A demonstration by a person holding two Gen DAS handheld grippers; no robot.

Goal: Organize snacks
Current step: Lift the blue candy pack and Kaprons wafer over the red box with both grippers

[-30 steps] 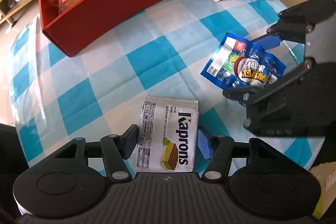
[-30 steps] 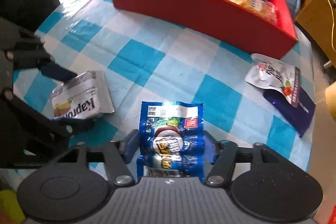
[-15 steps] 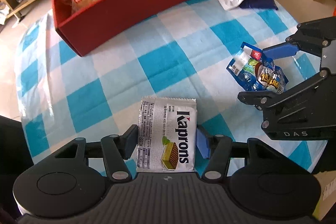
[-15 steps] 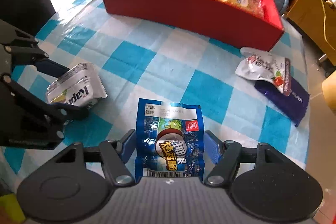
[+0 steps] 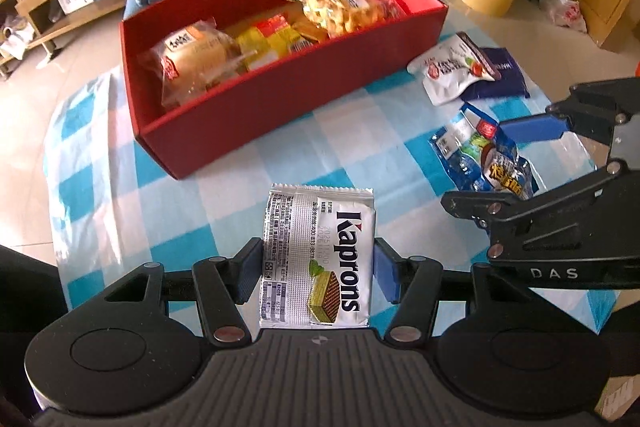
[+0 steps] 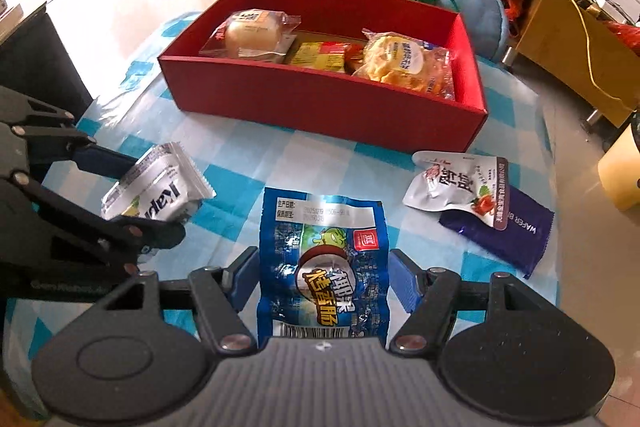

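Left wrist view, left tongs (image 5: 318, 269) clamping Kaprons wafer packet (image 5: 318, 259), right tongs (image 6: 322, 281) seemingly gripping blue sausage packet (image 6: 324, 263)

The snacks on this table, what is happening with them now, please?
A person is sorting snacks into the red box, with tongs in each hand. The left tongs grip a silver wafer packet; the right tongs grip a blue sausage packet. Both packets are off the checked tablecloth. A white pouch and a purple wafer bar lie beside the box, which holds bread and yellow packets.
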